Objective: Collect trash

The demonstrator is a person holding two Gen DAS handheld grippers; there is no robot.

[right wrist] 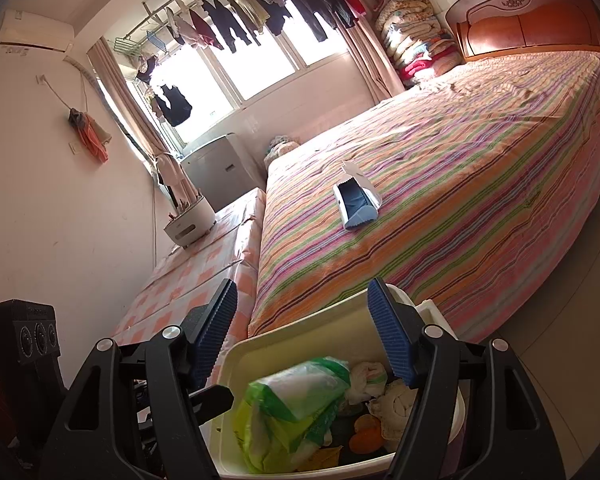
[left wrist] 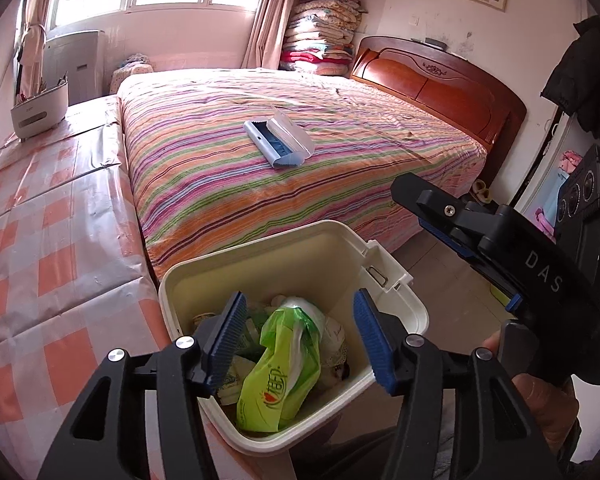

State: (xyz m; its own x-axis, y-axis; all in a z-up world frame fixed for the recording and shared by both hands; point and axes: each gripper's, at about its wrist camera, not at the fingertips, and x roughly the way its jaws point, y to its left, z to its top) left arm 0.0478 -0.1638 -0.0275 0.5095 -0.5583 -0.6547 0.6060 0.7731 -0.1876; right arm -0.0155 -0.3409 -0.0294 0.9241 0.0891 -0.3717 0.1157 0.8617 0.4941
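Observation:
A cream plastic bin [left wrist: 300, 256] stands at the foot of the bed and holds several pieces of trash. On top lies a green plastic packet [left wrist: 276, 376]. My left gripper [left wrist: 298, 340] hangs open just over the bin mouth, with the packet below and between its blue pads, untouched. My right gripper [left wrist: 456, 240] is at the right of the bin, held by a hand. In the right wrist view it [right wrist: 304, 332] stands open above the bin rim [right wrist: 284, 340] with nothing in it; the green packet [right wrist: 296, 404] and orange peel show inside. A blue-and-white open box [left wrist: 278, 138] lies on the bed.
The striped bedspread [left wrist: 340, 120] fills the middle, with a wooden headboard [left wrist: 432, 76] at the far right. A checked plastic-covered bench [left wrist: 52, 240] runs along the left and carries a white container [left wrist: 40, 112]. Tiled floor [left wrist: 432, 256] lies right of the bin.

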